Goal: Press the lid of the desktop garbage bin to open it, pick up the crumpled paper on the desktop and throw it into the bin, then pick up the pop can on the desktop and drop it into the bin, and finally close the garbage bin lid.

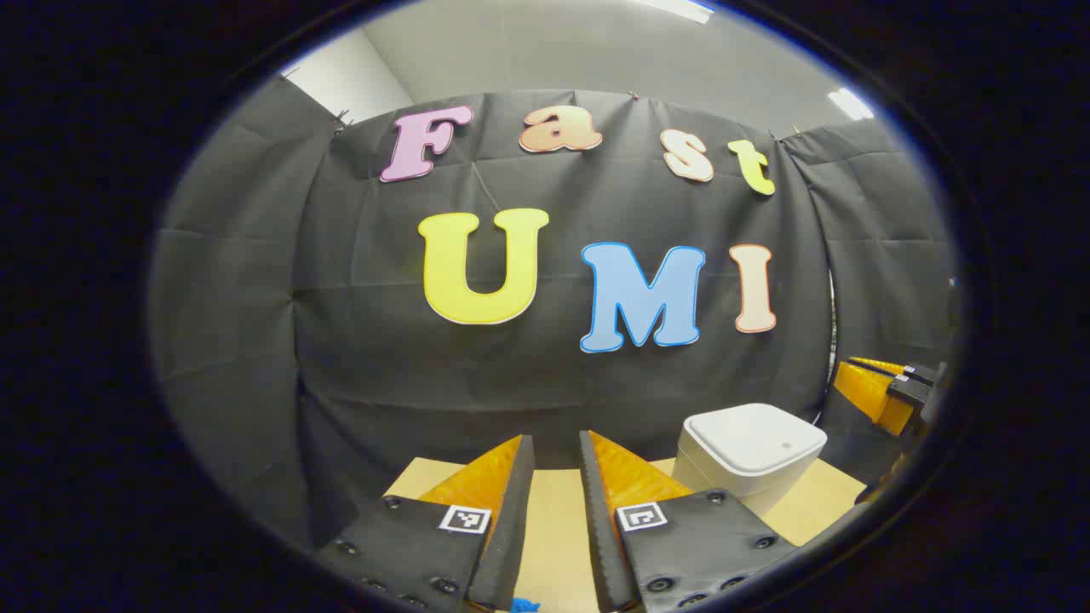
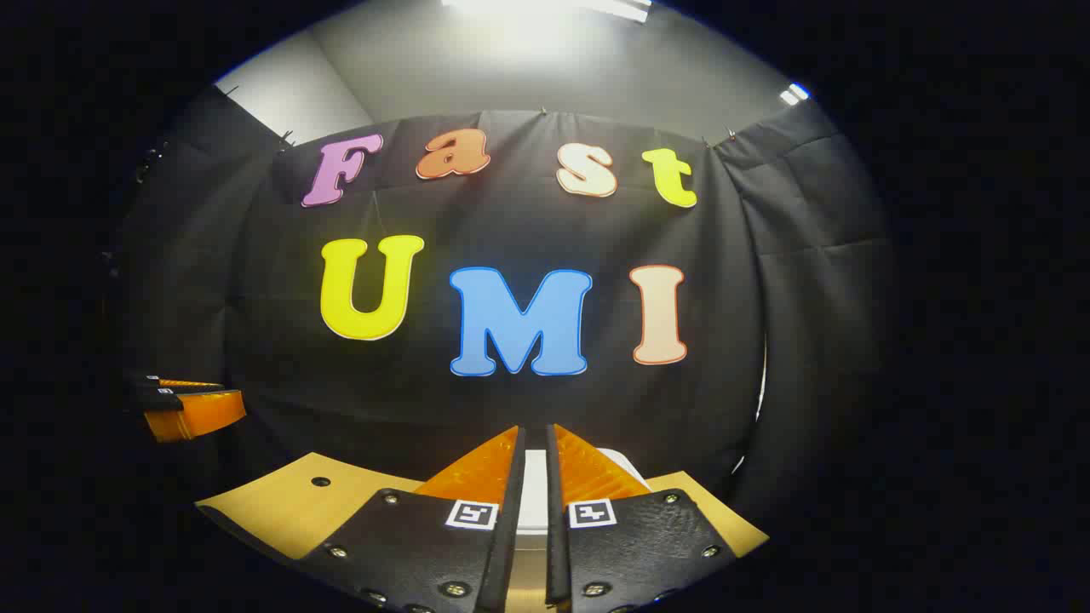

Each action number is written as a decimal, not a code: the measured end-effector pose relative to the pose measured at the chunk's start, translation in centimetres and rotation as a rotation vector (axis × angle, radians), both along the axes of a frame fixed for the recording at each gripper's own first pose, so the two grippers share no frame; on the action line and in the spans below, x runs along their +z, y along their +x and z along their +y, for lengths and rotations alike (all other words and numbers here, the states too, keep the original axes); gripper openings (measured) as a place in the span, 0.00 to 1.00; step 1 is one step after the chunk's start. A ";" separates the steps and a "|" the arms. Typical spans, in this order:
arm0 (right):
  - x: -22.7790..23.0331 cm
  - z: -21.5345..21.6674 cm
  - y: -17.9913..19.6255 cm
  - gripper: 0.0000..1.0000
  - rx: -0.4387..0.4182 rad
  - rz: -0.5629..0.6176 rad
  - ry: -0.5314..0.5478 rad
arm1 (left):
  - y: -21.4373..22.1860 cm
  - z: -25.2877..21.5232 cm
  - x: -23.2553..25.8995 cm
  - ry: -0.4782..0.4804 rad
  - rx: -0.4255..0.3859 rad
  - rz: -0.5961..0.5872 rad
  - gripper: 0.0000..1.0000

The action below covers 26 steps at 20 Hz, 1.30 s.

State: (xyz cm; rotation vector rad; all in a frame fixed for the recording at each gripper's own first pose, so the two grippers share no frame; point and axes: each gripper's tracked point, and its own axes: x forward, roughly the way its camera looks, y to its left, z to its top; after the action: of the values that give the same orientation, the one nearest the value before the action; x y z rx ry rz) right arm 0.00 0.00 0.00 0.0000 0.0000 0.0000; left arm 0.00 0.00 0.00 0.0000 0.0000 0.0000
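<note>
With the lid of the garbage bin (image 1: 754, 444) seen flat and closed, the press that opens it is judged to be the step in hand. In the left gripper view the bin is found on the worktop (image 1: 553, 528), just right of the left claw (image 1: 558, 464), whose jaws are parted by a modest gap with nothing held between them. In the right gripper view the right claw (image 2: 535, 455) is lined up with the bin (image 2: 535, 498), which is glimpsed through the slit; its jaws are drawn almost together, nothing gripped. Both claws are carried above the worktop, well clear of the lid. Trouble is expected if the press is landed off the small catch mark on the lid: the latch may not be released. A push angled sideways could slide the light bin along the smooth worktop. Where the crumpled paper and the pop can lie cannot be told.
</note>
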 end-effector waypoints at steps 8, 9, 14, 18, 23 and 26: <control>-0.2 -0.1 -0.3 0.06 0.020 0.007 -0.001 | -1.3 0.0 -0.3 -0.041 0.031 0.004 0.07; -0.1 0.0 -0.3 0.06 0.028 0.003 -0.003 | -1.4 -0.1 -0.3 -0.045 0.024 0.003 0.17; 0.2 0.9 -0.6 0.02 0.097 0.002 0.001 | -2.0 -0.9 0.0 -0.044 0.019 -0.010 0.57; -0.1 2.3 -1.2 0.02 0.168 0.019 -0.037 | -2.2 -1.6 0.2 -0.049 0.011 -0.018 0.85; 0.1 2.9 -1.3 0.02 0.185 0.022 -0.030 | -2.7 -1.6 0.4 -0.049 0.022 -0.026 0.99; 0.3 2.6 -0.9 0.02 0.179 0.023 -0.017 | -2.8 -1.3 0.5 -0.040 0.034 -0.032 1.00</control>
State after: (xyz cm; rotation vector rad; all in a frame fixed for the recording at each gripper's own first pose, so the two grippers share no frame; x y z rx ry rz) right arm -0.94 2.57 0.26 -0.0168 0.0228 0.1787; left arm -2.85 -1.34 0.46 -0.0399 -0.0317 0.0344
